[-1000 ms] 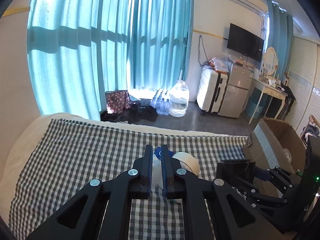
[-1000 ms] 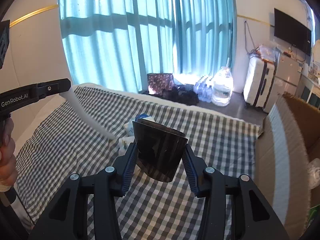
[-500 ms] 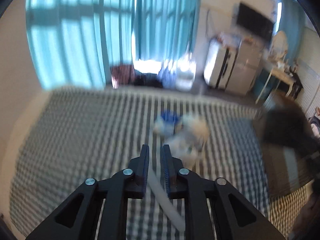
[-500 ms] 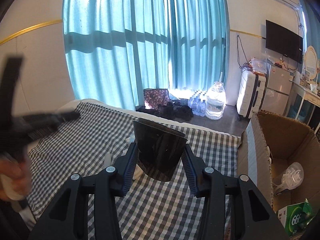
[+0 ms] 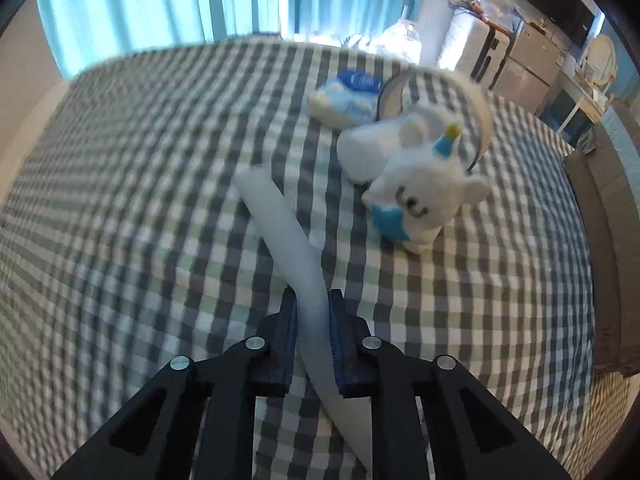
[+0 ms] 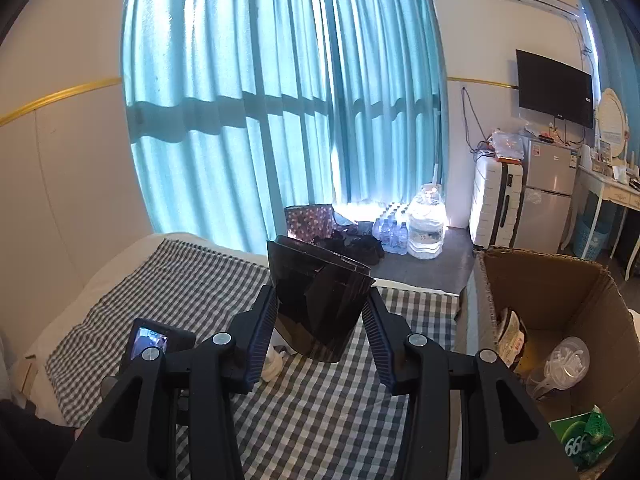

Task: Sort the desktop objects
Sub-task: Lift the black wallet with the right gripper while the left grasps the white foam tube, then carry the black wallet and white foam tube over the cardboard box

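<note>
White strip is the thing in play right now. The left tool has just been closing its jaws with the strip between them, and it looks pinched tight, jaws nearly together. The grip sits partway along the strip, not at an end. From the jaws the long axis runs diagonally: one end goes forward and to the left over the checked cover, the other trails back under the tool toward the lower right. So whatever comes next, I'd guess both loose ends will swing or droop.

Just ahead and to the right of the strip lies a white plush toy, with a blue-and-white pack beyond it, both apart from the strip.

The right tool is about half open, clamped on a dark cup held upright above the cover. The cardboard box stands off the cover's right edge, already holding a few things. The right hand is clearly nearer to it; the left has the whole cover to cross.
</note>
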Demonstrator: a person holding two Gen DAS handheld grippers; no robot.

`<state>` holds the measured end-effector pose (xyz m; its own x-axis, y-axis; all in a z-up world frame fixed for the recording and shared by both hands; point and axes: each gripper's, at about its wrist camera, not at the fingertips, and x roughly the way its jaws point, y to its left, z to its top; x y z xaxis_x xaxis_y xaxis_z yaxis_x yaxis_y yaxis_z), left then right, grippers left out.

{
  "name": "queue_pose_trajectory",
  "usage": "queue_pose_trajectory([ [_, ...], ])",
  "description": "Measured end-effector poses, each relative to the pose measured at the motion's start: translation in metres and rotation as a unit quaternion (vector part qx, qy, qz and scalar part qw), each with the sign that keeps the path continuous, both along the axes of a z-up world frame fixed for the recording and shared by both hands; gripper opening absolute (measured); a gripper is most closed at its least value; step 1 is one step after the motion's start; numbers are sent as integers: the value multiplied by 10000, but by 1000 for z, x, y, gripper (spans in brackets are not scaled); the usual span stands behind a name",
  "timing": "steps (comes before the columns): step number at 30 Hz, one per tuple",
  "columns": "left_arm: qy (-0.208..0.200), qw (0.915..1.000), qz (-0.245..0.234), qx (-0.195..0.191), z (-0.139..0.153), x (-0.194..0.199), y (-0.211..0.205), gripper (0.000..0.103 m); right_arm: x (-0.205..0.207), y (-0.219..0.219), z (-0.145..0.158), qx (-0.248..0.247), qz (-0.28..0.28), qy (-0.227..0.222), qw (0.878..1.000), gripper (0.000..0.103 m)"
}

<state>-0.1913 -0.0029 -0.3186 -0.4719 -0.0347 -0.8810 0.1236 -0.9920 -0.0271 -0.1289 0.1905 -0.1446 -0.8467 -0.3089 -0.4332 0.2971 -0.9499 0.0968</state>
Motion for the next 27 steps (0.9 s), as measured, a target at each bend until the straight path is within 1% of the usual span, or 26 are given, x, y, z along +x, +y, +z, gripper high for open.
queue_pose_trajectory([
  [3,597,9979,-43,-261,32,9,9,10,2,10,7,-96,-68,66,9999,44],
  [6,1101,9934,-93,-294,67,19,15,10,7,14,16,-122,-142,163,9997,44],
  [9,1468,9884,-144,-364,92,24,12,10,13,19,25,-151,-178,270,9994,44],
  [13,1794,9831,-172,-332,121,32,12,10,20,21,33,-149,-204,370,9990,44],
  [16,2098,9765,-261,-412,141,45,12,10,27,21,38,-110,-202,423,9988,44],
  [20,2410,9689,-389,-415,169,58,23,10,39,24,48,-55,-210,566,9982,44],
  [27,2906,9544,-436,-524,212,81,38,10,59,35,67,44,-304,827,9961,44],
])
